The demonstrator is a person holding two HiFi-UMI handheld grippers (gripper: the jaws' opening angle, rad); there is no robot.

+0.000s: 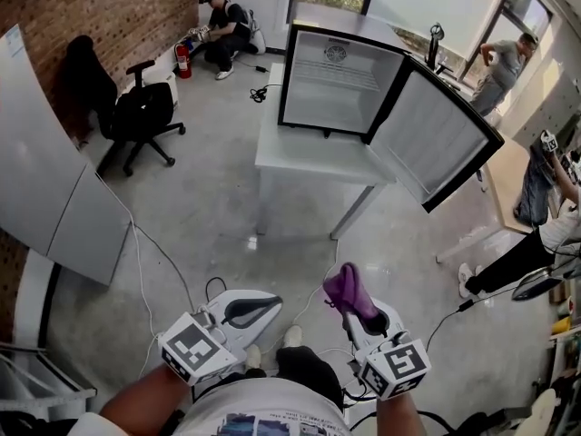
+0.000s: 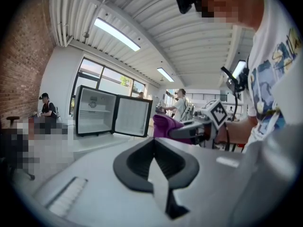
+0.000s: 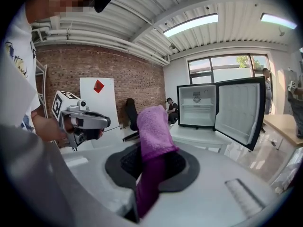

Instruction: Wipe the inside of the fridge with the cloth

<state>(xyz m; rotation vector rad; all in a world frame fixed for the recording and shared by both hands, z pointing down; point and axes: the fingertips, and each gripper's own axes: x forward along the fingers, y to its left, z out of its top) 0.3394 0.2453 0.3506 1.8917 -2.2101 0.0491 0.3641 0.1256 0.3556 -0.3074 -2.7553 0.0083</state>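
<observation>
Head view: we see fridge (image 1: 331, 80), door open, on table (image 1: 300, 157), well ahead across floor. Cloth (image 1: 349, 291) stands upright in right claw (image 1: 352, 305), close to our body.

Left gripper view: left claw (image 2: 154, 162) pressed together, empty.

Right gripper view: right claw clamps cloth; fridge opening lies ahead, slightly right. We judge long forward reach needed.

Bright, even daylight from windows (image 3: 222, 70) plus ceiling strip lights (image 3: 189, 26); strong fisheye edges, blurred foreground.

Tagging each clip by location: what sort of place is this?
Probably a lab-style workshop or office, not a kitchen: bare brick wall, concrete floor, an office chair, and the open mini fridge standing on a white table.
</observation>
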